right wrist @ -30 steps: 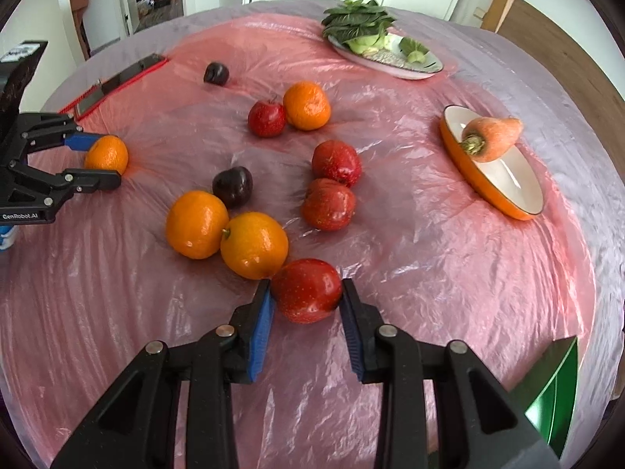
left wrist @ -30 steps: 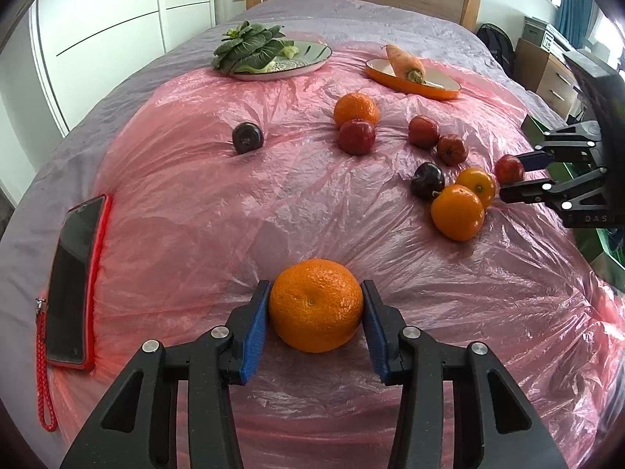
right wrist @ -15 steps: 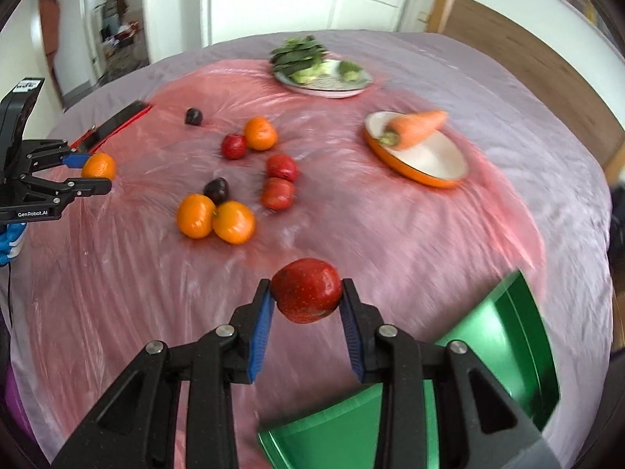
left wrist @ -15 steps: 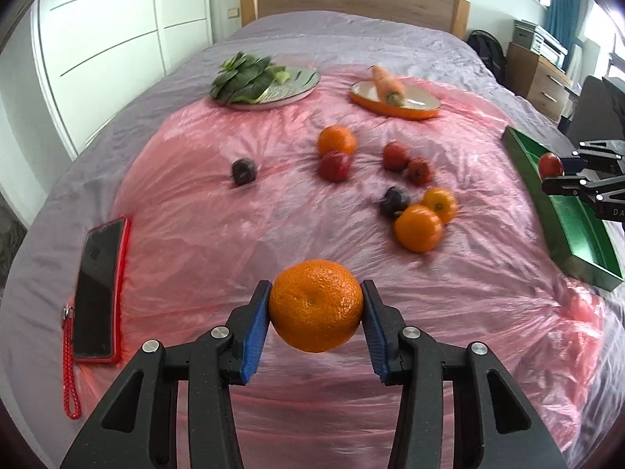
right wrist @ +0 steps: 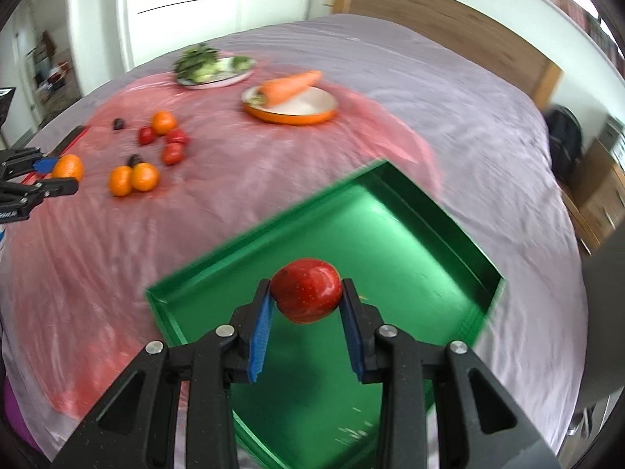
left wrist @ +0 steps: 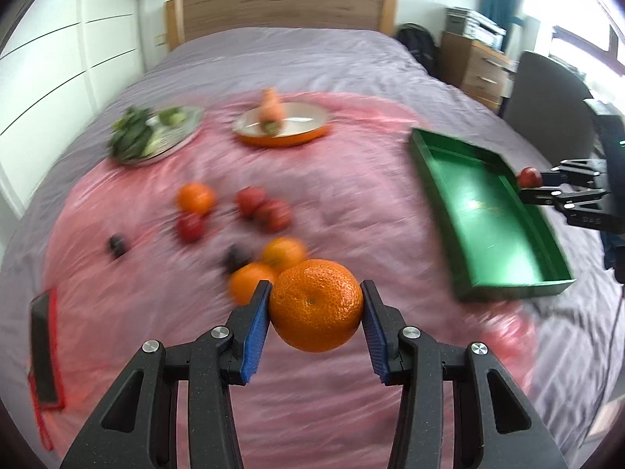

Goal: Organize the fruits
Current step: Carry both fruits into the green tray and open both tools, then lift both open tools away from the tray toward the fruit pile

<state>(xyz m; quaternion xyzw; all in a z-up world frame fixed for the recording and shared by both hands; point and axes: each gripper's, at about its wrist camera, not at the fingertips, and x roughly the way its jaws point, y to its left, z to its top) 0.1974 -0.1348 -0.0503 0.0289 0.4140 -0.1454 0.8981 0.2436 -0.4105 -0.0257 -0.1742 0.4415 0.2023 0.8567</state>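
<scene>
My left gripper (left wrist: 315, 314) is shut on a large orange (left wrist: 316, 305) and holds it in the air over the pink plastic sheet (left wrist: 351, 203). My right gripper (right wrist: 306, 308) is shut on a red apple (right wrist: 306, 295), hanging above the near part of the green tray (right wrist: 390, 234). In the left wrist view that tray (left wrist: 484, 211) lies at the right with nothing in it, and the right gripper (left wrist: 527, 183) holds the apple (left wrist: 528, 176) over its right rim. Several oranges, red apples and dark plums (left wrist: 250, 230) lie loose on the sheet.
An orange-rimmed plate with a carrot (left wrist: 283, 125) and a plate of greens (left wrist: 154, 135) sit at the far side of the sheet. A phone in a red case (left wrist: 45, 348) lies at the left edge. A wooden headboard, a drawer unit and a dark chair stand beyond the bed.
Both grippers have lifted their fruit off the sheet and swung right. The right one has carried the apple from beside the loose fruit to above the green tray; the left orange has risen.
</scene>
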